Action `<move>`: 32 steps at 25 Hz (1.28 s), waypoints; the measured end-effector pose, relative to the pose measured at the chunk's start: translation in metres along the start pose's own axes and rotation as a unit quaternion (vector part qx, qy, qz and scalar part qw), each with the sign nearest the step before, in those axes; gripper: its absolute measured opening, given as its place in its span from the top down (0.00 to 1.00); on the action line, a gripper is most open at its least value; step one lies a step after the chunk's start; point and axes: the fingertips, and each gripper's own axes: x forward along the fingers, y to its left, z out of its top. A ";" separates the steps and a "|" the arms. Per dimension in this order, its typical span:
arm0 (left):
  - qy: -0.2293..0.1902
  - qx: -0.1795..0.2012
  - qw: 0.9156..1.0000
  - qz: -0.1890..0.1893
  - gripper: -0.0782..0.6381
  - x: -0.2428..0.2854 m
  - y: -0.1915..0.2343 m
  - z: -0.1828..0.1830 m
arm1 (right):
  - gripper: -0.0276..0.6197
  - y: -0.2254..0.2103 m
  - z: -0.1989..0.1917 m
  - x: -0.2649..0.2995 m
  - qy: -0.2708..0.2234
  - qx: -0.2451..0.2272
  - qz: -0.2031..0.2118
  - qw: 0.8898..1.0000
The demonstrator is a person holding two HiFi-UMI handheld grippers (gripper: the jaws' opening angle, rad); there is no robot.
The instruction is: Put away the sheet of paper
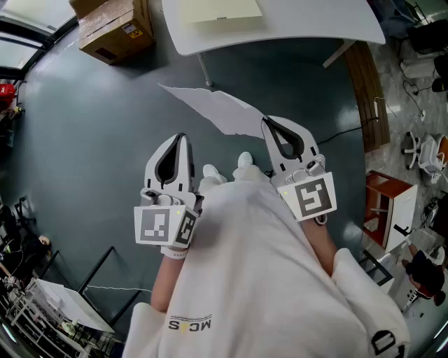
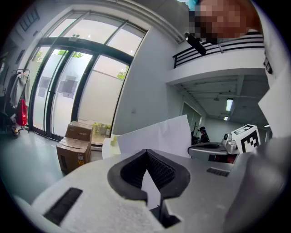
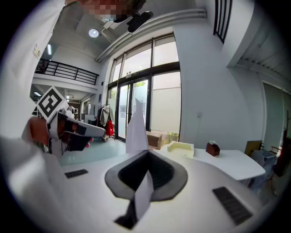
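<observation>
One sheet of paper (image 1: pixel 224 112) is held in mid-air above the floor, pinched edge-on in the right gripper (image 1: pixel 265 121), near the far white table (image 1: pixel 315 24); the left gripper (image 1: pixel 183 135) is seen pressed together with nothing evidently held; stowing is judged undone.

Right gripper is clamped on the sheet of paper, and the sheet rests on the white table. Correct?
No. The right gripper is clamped on the sheet of paper, but the sheet hangs over the dark floor, short of the white table, as the head view shows.
</observation>
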 end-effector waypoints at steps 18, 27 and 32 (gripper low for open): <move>0.015 0.021 1.000 0.001 0.86 0.029 -0.052 -0.012 | 0.94 -0.068 -0.020 -0.044 -0.015 0.012 -0.049 0.999; 0.011 0.022 1.000 0.011 0.86 0.075 -0.046 -0.005 | 0.94 -0.123 -0.026 -0.020 -0.017 0.013 -0.061 0.998; 0.016 0.011 1.000 0.016 0.86 0.118 -0.008 -0.001 | 0.94 -0.144 -0.026 0.034 -0.010 0.012 -0.056 0.998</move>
